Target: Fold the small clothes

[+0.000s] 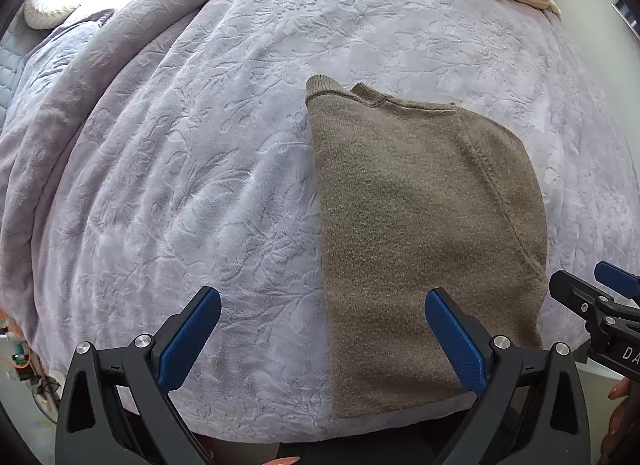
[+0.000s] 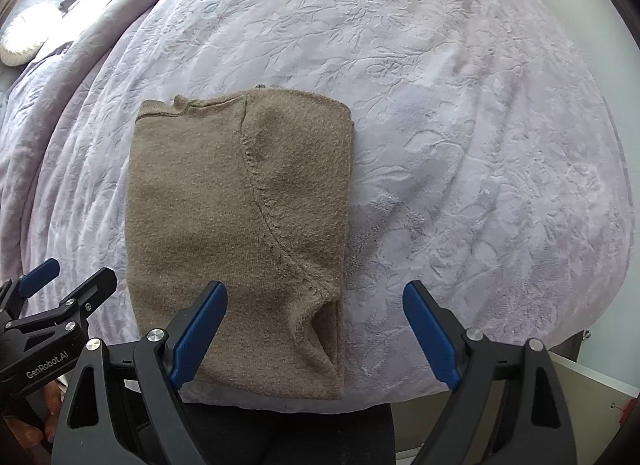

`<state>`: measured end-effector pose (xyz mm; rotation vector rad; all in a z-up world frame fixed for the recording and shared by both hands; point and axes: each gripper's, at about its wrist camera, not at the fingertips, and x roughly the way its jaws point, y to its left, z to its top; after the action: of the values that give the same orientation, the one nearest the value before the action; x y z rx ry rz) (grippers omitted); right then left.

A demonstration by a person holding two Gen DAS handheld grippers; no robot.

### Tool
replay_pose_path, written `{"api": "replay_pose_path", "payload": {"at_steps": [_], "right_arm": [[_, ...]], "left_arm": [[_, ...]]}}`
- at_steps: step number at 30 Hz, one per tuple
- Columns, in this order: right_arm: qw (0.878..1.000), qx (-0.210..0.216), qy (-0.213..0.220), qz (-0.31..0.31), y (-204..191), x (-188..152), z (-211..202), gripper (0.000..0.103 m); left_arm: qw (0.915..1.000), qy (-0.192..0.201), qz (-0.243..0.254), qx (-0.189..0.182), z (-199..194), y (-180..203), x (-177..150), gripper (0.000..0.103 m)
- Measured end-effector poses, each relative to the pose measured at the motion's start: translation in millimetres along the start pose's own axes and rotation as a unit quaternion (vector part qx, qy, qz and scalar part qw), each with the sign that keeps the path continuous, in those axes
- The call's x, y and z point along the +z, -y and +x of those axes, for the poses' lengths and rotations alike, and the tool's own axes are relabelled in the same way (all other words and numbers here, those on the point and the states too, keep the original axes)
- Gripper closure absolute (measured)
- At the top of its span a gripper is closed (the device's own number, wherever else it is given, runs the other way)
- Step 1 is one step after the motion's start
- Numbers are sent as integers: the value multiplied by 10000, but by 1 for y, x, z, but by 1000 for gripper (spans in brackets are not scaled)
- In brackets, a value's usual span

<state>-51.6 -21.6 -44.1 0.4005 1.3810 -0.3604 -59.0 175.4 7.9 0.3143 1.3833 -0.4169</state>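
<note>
Both pairs of blue-padded fingers stand spread wide and hold nothing: the left gripper (image 1: 322,329) and the right gripper (image 2: 316,325) hover over the near edge of the bed (image 2: 460,125). Between them the folded brown sweater (image 2: 236,233) lies flat on the lilac embossed blanket (image 1: 180,185). The left gripper's body reads "GenRobot.AI" in the right wrist view.

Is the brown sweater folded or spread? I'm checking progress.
Folded. The sweater lies as a narrow rectangle on the blanket, sleeves tucked away, one straight folded edge down its left side.
</note>
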Motion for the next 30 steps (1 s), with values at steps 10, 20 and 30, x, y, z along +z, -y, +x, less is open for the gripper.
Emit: {"api": "replay_pose_path", "payload": {"at_steps": [10,20,30], "right_arm": [[9999,-132,-15,31,0,2,0,12],[9998,-173,-5,12,-3,3,0,12],[9998,-195,-19,27,-4,5,1,12]], "left_arm": [[10000,-6,34,5,0,0,1,1],[10000,-6,17,9,0,-1,1,1],[10000,-10,13,38,0,0,2,1]]}}
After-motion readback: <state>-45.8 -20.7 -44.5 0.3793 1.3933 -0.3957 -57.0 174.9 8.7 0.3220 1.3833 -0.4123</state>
